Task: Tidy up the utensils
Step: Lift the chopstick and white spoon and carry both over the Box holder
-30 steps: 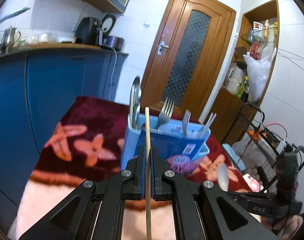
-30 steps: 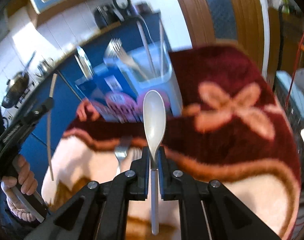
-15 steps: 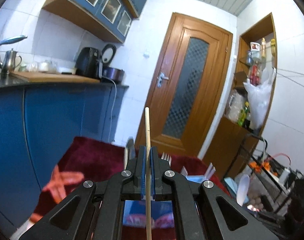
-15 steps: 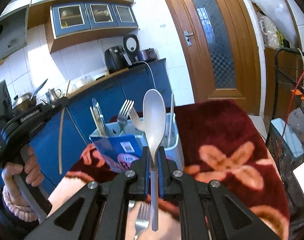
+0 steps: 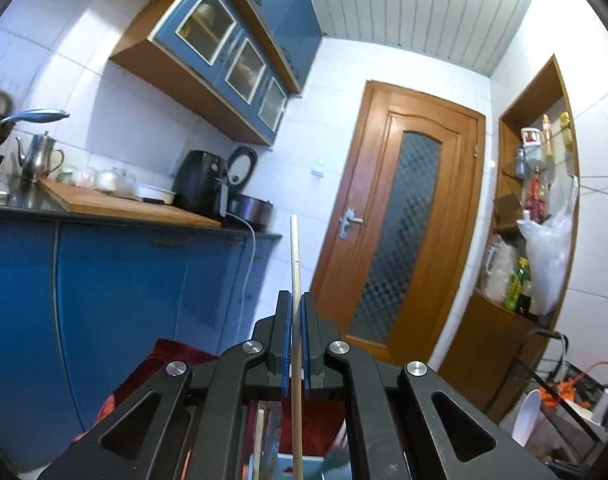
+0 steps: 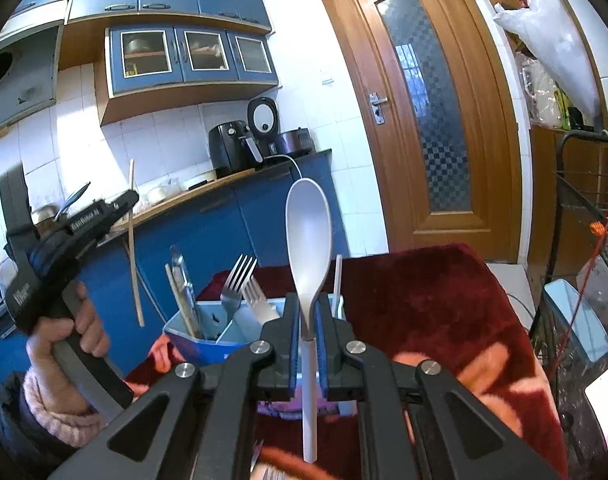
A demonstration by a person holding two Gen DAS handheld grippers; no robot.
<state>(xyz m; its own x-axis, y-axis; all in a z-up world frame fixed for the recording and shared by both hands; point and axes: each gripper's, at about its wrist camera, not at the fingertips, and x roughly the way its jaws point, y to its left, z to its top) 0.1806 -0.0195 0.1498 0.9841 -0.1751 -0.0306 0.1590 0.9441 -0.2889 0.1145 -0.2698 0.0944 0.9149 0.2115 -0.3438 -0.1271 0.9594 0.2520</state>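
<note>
- Desk point(image 6: 444, 288): covered with a dark red cloth bearing a pale floral pattern; it carries the utensil holder.
- Utensil holder point(image 6: 196, 334): blue, divided into compartments, standing on the desk just beyond the right hand-held gripper. It contains two forks point(image 6: 240, 280), a metal utensil and a wooden stick, all upright, and a white stick at its right side.
- Left hand-held gripper point(image 5: 296, 308): pads pressed together on a wooden chopstick point(image 5: 295, 256), held upright. In the right wrist view this unit sits left of the holder, gripped by a person's hand point(image 6: 70, 328).
- Right hand-held gripper point(image 6: 307, 312): pads pinching the handle of a white spoon point(image 6: 308, 232), bowl uppermost, above the holder.
</note>
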